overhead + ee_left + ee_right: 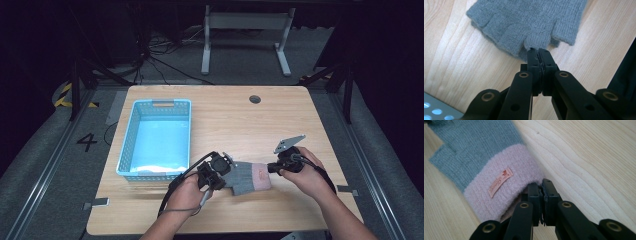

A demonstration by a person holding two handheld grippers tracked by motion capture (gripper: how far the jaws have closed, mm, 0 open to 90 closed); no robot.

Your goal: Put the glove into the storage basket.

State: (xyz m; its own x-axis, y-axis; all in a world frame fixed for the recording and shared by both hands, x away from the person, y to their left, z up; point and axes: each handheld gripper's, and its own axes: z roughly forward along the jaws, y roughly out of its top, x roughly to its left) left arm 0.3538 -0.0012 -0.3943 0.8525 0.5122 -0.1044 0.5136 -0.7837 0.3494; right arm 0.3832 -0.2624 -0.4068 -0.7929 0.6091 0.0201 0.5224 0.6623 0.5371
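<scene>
1. Left gripper [538, 53]: jaws clenched on a finger stub of the grey glove [529, 22].
2. Right gripper [542, 185]: jaws clenched on the pink cuff [501, 182] edge.
3. Glove lies flat on the table [240, 115], stretched between both jaw pairs.

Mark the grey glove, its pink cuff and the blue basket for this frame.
grey glove [529, 22]: left gripper view, on the knit palm above the finger stubs.
pink cuff [506, 185]: right gripper view, on the fuzzy band beside the small label.
blue basket [127, 145]: high view, on its perforated left wall.
</scene>
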